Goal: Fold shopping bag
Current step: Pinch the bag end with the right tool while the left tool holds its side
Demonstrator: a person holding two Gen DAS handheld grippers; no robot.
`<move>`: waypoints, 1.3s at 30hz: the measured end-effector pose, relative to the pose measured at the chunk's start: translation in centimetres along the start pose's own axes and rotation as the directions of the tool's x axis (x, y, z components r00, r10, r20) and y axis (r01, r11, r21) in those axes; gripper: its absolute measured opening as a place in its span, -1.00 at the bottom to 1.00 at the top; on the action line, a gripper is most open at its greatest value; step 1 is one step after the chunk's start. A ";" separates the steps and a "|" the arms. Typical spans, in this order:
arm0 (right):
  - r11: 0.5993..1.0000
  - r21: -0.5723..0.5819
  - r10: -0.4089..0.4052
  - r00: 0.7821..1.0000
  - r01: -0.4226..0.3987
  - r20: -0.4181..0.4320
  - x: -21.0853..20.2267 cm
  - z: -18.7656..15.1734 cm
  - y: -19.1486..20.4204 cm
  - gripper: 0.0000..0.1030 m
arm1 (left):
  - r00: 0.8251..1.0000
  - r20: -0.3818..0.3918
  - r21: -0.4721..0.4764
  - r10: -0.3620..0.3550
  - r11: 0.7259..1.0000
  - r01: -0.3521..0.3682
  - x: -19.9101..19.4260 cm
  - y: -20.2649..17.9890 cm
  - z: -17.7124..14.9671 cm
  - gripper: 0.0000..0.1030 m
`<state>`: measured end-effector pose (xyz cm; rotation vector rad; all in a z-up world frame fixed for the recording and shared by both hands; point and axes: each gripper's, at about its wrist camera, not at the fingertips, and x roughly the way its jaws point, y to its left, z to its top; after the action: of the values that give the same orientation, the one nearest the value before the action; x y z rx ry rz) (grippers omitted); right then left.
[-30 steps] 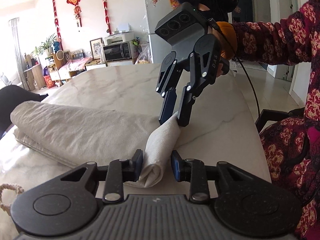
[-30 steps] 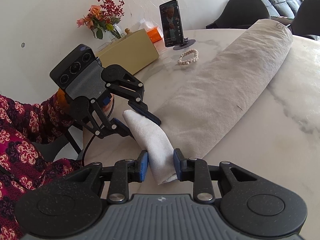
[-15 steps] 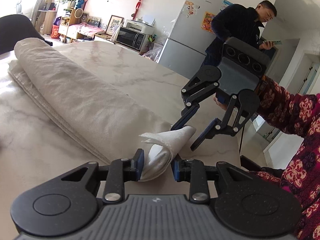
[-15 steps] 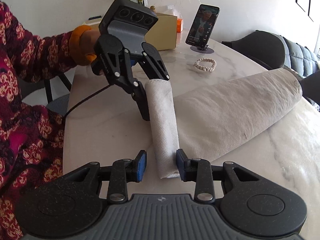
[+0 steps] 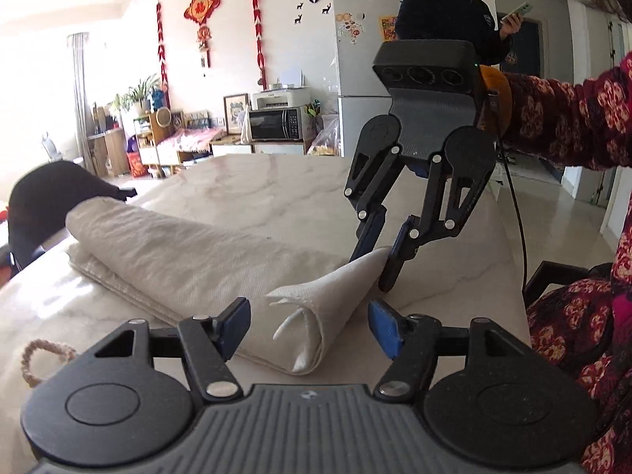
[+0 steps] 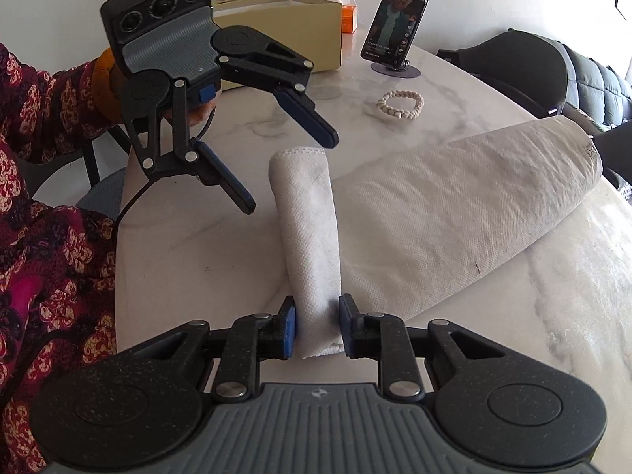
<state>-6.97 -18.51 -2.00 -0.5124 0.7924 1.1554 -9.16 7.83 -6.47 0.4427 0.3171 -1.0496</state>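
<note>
An off-white woven shopping bag (image 5: 177,252) (image 6: 454,205) lies folded into a long strip on the marble table (image 6: 533,316). Its near end is turned over into a narrow roll (image 6: 308,217) (image 5: 324,304). My left gripper (image 5: 310,328) (image 6: 288,173) is open and its jaws are still opening. One end of the roll lies between its pads, and neither pad touches it. My right gripper (image 6: 318,328) (image 5: 375,264) is closing, with both pads pressed on the roll's other end.
On the table's far side are a phone on a stand (image 6: 395,27), a beaded bracelet (image 6: 399,104) and a yellow box (image 6: 288,27). A rope loop (image 5: 39,359) lies at the left. Dark chairs (image 6: 513,67) ring the table. A person (image 5: 446,12) stands by the fridge.
My left gripper has let go of the roll's end and opened wide, drawing back a little. The right gripper has tightened on the other end and rolled level.
</note>
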 end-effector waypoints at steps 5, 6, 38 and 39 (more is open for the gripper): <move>1.000 -0.010 0.001 1.000 -0.002 -0.020 0.1 0.2 0.1 -0.52 | 1.000 -0.011 0.211 -0.003 0.977 0.005 0.5 -2.8 1.0 0.29; 1.000 -0.012 -0.001 1.000 0.001 -0.022 0.1 0.2 0.1 -0.52 | 0.999 -0.039 0.230 -0.008 0.973 0.016 1.0 -3.0 1.1 0.28; 0.995 0.095 0.027 0.993 -0.039 0.117 0.6 -0.4 -0.5 -0.53 | 0.923 -0.206 -0.132 -0.326 0.943 0.304 5.0 3.4 -0.5 -0.64; 0.981 0.176 0.061 0.989 -0.084 0.132 0.6 -0.6 -1.6 -0.53 | 0.920 -0.191 -0.175 -0.342 0.934 0.311 5.0 3.9 -0.8 -0.64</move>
<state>-5.55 -19.12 -2.85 -0.2587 0.8030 1.1582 -3.42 6.12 -8.63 0.3844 0.6769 -1.2974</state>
